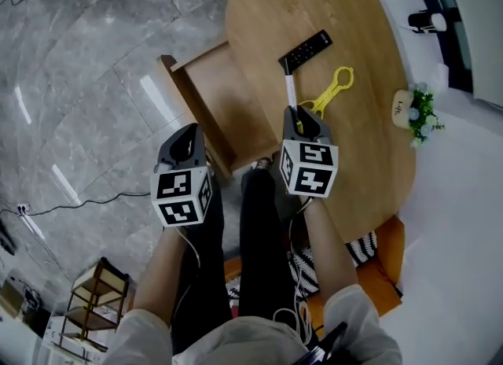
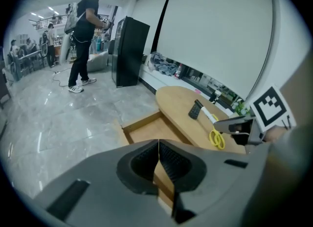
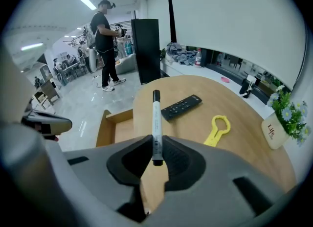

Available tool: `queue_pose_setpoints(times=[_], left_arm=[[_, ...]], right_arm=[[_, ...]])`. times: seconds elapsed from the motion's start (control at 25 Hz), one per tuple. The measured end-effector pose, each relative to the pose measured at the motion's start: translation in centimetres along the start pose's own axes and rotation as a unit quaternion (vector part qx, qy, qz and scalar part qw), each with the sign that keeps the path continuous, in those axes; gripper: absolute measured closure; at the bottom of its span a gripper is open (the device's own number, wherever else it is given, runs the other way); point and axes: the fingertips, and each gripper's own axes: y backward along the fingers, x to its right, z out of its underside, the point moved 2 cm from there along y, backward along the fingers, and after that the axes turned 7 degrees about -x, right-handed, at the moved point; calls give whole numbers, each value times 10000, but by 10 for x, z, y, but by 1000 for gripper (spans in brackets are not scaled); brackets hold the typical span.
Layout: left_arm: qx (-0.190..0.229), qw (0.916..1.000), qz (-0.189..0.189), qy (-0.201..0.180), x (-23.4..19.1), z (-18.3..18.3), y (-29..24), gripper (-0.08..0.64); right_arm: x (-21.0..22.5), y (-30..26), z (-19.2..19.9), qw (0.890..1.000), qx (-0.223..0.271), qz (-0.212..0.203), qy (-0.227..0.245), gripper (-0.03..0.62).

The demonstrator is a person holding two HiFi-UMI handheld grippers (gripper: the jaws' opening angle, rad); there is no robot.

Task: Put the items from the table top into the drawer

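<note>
Head view looks steeply down; both gripper views face low across the shared table (image 1: 369, 175) and drawer (image 1: 212, 96).

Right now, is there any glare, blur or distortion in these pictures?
Head view: sharp, with glare streaks on the floor. Left gripper view: fisheye, dark corners, straight lines bowed. Right gripper view: same bend; marker crisp in the right claw.
</note>
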Motion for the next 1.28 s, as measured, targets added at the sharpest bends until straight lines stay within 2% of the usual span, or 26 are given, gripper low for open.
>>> queue_pose_setpoints(times=[0.32, 0.64, 0.68, 0.72, 1.04, 1.28], left_arm=[[16, 9993, -146, 330, -55, 14, 6, 549], [31, 9986, -216, 476, -85, 17, 4, 549], [26, 9986, -222, 485, -87, 17, 4, 549], [17, 9985, -228, 495, -88, 18, 4, 549], [-62, 9985, -189, 504, -82, 20, -4, 549], [-108, 9992, -82, 389, -62, 13, -14, 549]], right_arm=[[-85, -25, 1, 9979, -183, -460, 414, 532], [-129, -43, 9, 9945, -339, -839, 523, 522], [-130, -46, 10, 9945, -365, -837, 514, 467], [-130, -47, 10, 9946, -388, -830, 485, 445], [-111, -49, 11, 9965, -464, -648, 249, 456], [-61, -43, 6, 9981, -338, -260, -443, 459]])
